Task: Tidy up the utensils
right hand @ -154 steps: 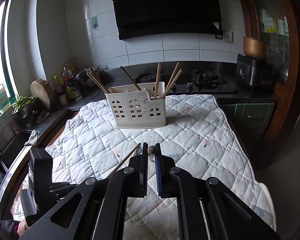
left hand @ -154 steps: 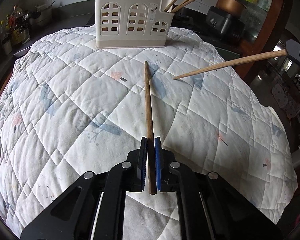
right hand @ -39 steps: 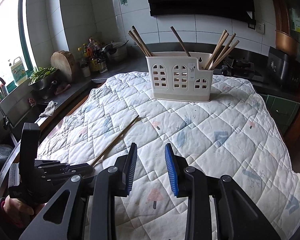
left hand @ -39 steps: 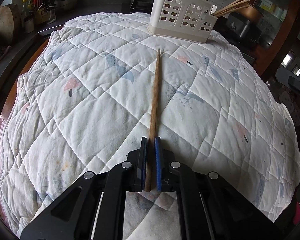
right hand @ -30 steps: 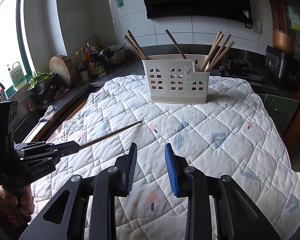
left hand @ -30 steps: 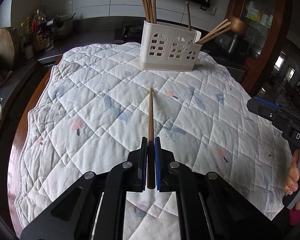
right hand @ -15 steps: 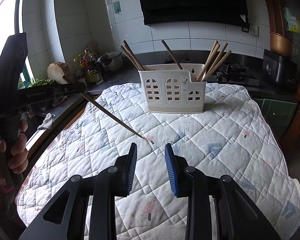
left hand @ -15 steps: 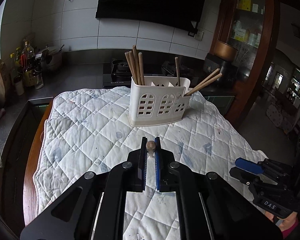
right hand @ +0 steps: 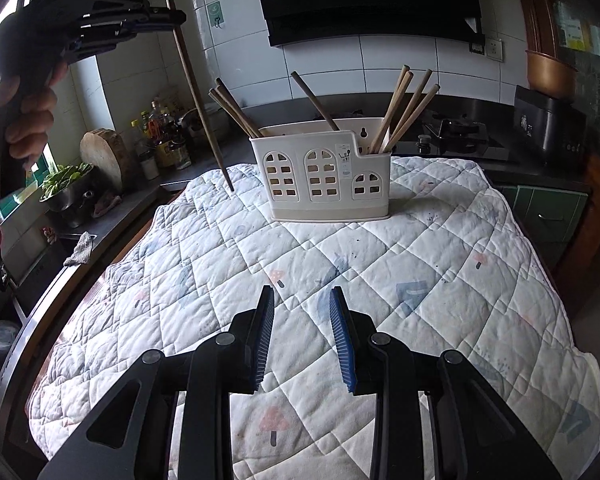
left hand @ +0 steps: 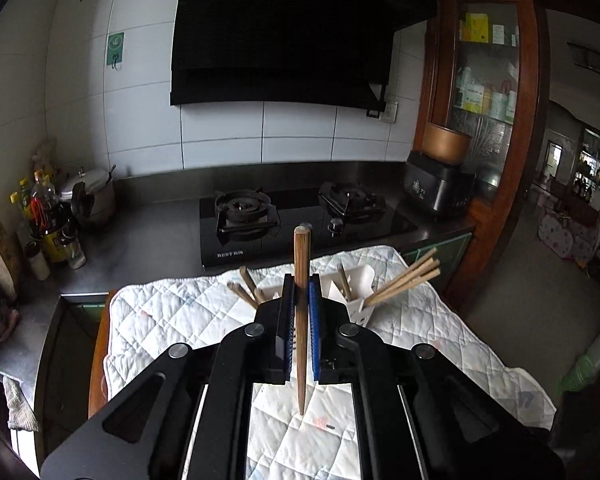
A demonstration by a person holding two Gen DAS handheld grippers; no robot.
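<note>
Wooden and slender, a single chopstick (left hand: pixel 301 312) stands nearly upright in the clamped jaws of the left hand-held gripper (left hand: pixel 301 308), its thick end up and its narrow tip pointing down over the quilted white cloth (right hand: pixel 380 280) that covers the worktop. Seen from the right wrist camera, the same chopstick (right hand: pixel 198 96) hangs above and to the left of the cream plastic utensil holder (right hand: pixel 320 176), clear of it, with the person's hand (right hand: pixel 24 120) wrapped around the left hand-held gripper's (right hand: pixel 172 16) handle at the upper left. The holder stands on the cloth toward the far end of the worktop, and chopsticks already lean out of its compartments: a cluster at the left, one in the middle and several in the lower right section. The right hand-held gripper (right hand: pixel 302 336) hovers low over the near part of the cloth, its blue-padded jaws parted with nothing between them. A black gas hob (left hand: pixel 300 216) and range hood (left hand: pixel 284 32) sit behind.
</note>
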